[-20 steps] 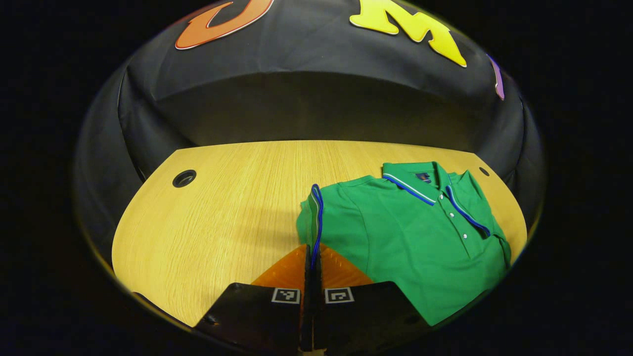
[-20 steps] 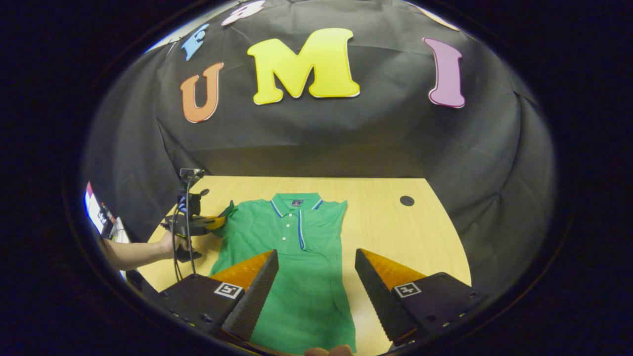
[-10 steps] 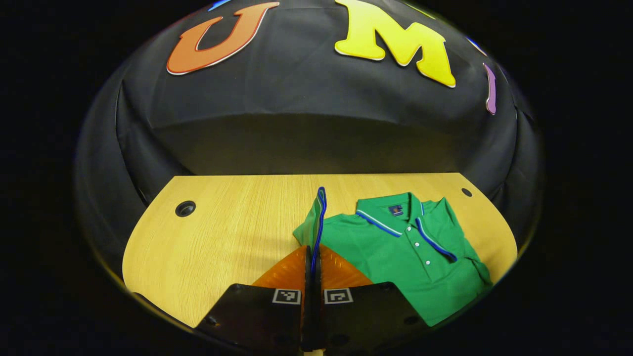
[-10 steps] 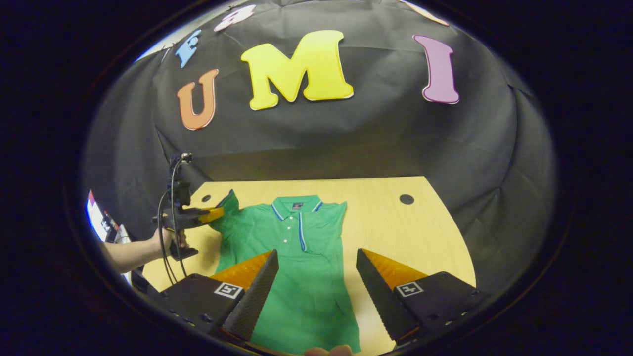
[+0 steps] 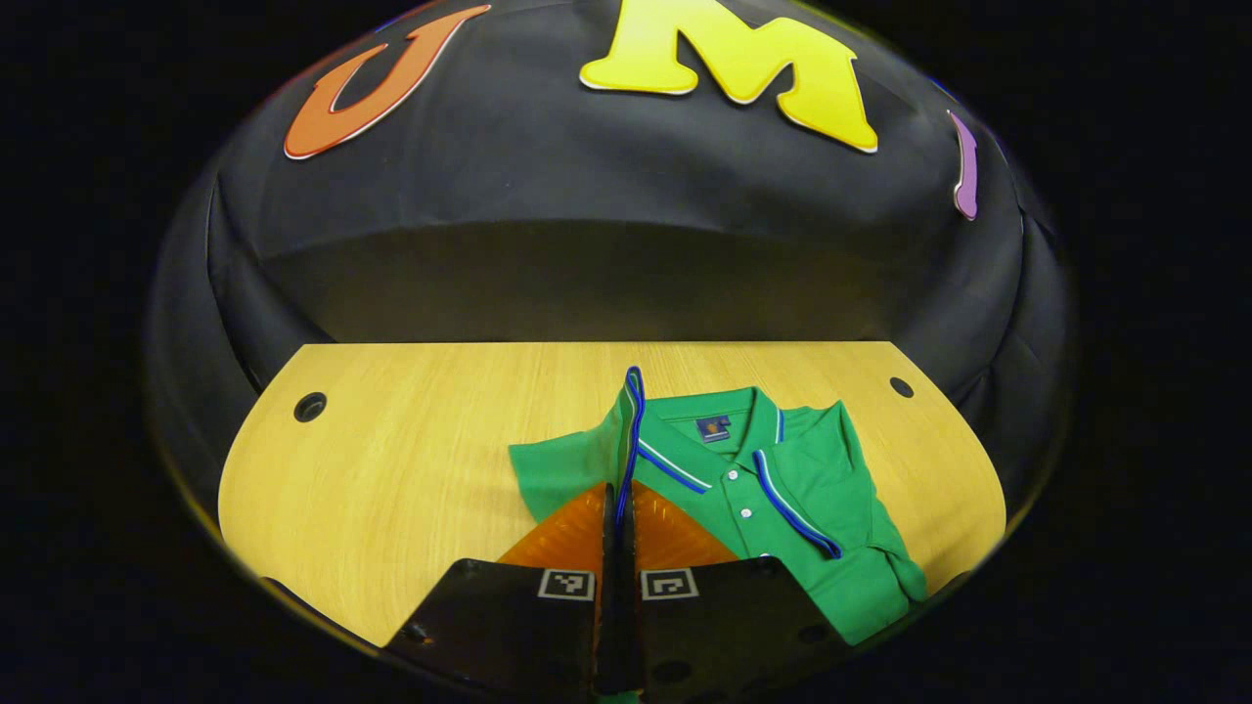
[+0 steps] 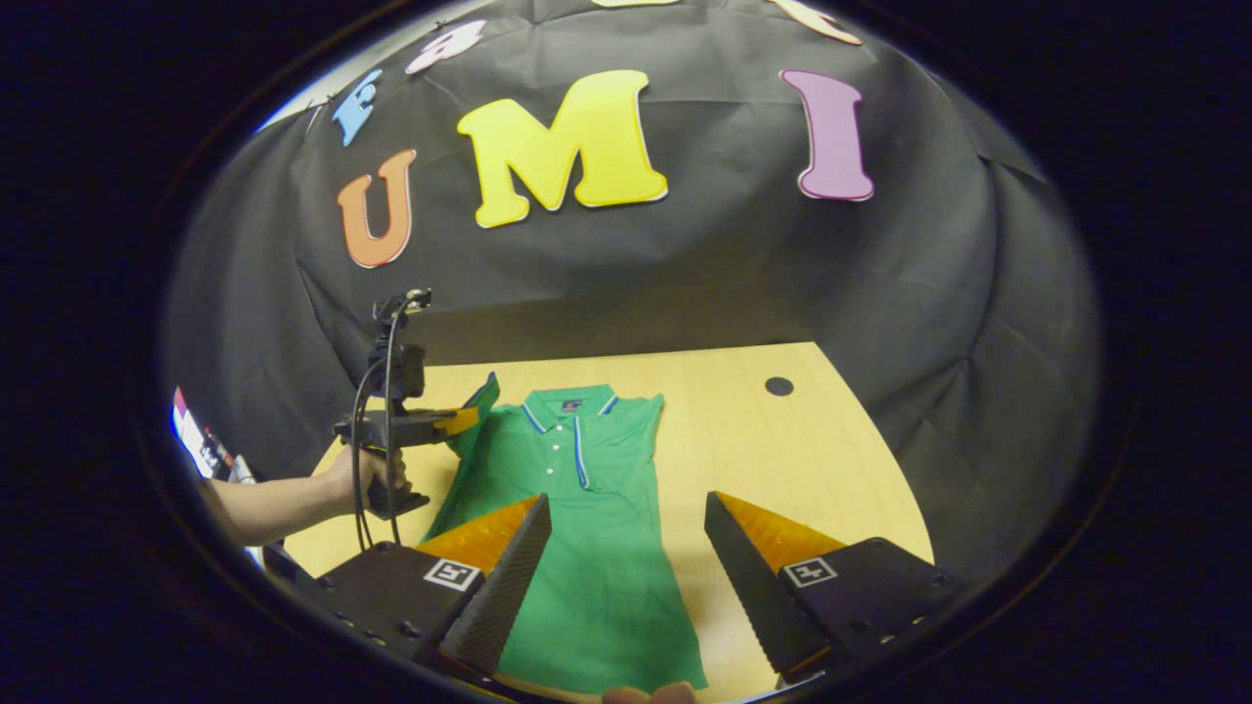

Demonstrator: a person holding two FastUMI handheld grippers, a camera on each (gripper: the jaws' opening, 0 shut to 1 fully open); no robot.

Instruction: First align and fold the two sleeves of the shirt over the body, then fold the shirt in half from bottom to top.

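One sleeve (image 5: 626,430) pinched, lifted off shirt (image 6: 587,548).

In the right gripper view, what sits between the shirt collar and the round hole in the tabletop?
Nothing: between the collar and the round hole runs the shirt's shoulder, then bare tabletop, as the right gripper view shows.

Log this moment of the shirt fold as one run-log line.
step: sleeve fold | left gripper: shut on left sleeve, lifted over shirt | right gripper: open, above shirt body | table
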